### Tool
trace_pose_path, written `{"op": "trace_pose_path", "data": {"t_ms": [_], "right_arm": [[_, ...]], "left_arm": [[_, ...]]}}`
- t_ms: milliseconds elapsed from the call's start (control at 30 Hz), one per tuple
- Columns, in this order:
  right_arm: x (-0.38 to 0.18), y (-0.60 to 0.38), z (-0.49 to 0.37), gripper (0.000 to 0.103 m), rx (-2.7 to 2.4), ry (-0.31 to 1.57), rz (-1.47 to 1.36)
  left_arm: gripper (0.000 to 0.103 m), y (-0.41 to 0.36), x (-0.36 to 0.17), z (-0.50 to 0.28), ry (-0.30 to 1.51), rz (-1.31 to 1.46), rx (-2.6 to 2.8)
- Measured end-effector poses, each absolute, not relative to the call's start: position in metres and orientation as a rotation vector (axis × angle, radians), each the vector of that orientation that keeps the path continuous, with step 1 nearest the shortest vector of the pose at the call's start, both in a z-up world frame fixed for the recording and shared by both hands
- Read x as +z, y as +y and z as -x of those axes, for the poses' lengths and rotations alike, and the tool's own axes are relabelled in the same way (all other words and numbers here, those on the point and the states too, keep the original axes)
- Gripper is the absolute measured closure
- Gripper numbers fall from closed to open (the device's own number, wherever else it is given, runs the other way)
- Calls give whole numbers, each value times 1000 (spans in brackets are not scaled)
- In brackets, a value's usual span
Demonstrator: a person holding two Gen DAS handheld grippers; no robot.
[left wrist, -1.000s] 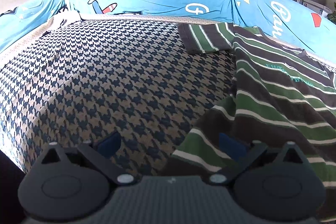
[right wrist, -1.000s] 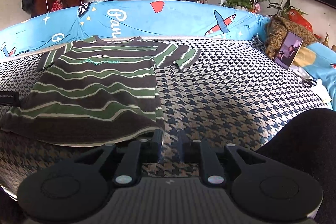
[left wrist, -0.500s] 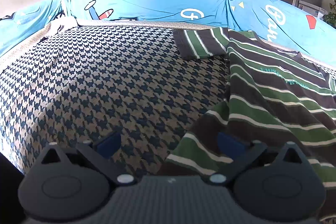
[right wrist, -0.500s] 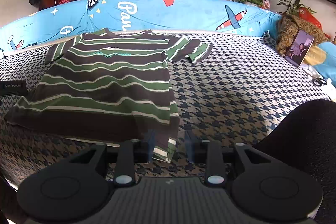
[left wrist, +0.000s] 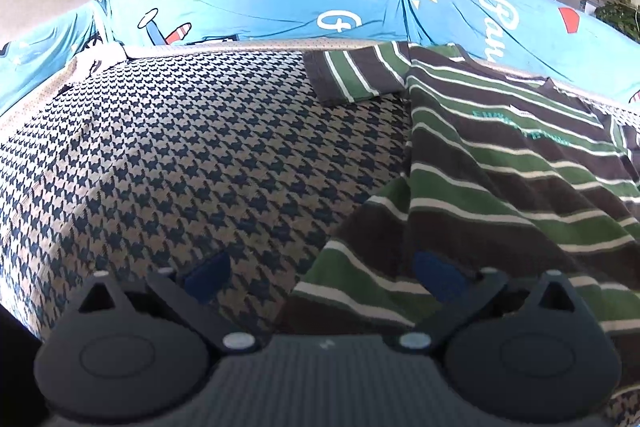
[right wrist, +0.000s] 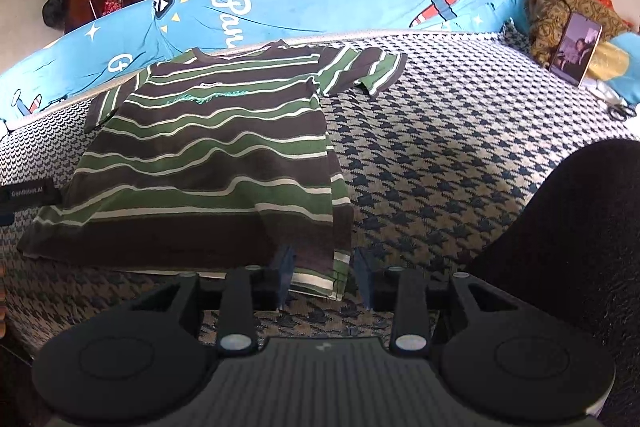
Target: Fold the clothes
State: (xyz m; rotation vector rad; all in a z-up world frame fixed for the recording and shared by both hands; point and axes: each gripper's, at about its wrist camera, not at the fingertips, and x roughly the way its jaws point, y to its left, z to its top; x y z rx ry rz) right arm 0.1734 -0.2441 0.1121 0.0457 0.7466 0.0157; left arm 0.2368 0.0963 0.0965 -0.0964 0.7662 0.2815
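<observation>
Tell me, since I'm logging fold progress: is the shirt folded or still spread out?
Spread out. The shirt lies flat on the bed, both sleeves out; only its near hem corners lift at the open left gripper and right gripper.

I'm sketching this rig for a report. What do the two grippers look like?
Both match: the left gripper and right gripper have dark charcoal bodies with a ribbed centre panel, two round discs, silver pivot screws, angled black link arms and blue fingertips. No cables or sleeves show.

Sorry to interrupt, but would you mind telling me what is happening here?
A person with two handheld grippers is starting to fold a green and brown striped T-shirt spread on the houndstooth-patterned bed cover. The right gripper is open around the shirt's bottom corner; the left gripper is open at the opposite hem corner.
</observation>
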Motion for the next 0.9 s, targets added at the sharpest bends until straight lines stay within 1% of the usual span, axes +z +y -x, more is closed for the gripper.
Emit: {"op": "trace_pose_path", "data": {"t_ms": [67, 133, 200, 533, 633, 700, 900], "right_arm": [[111, -244, -174, 68, 18, 751, -50], [110, -242, -174, 64, 29, 752, -45], [110, -240, -175, 62, 41, 756, -40], [106, -238, -189, 60, 60, 801, -79], [104, -237, -195, 58, 80, 819, -98], [102, -235, -199, 56, 91, 823, -102], [100, -233, -212, 55, 130, 837, -124]], "left_arm": [[0, 95, 93, -239, 789, 85, 292], [0, 95, 88, -241, 817, 73, 306], [0, 97, 86, -241, 824, 81, 315], [0, 105, 88, -239, 824, 94, 388], [0, 104, 96, -235, 777, 113, 370], [0, 99, 101, -234, 745, 94, 348], [0, 79, 109, -237, 703, 36, 282]]}}
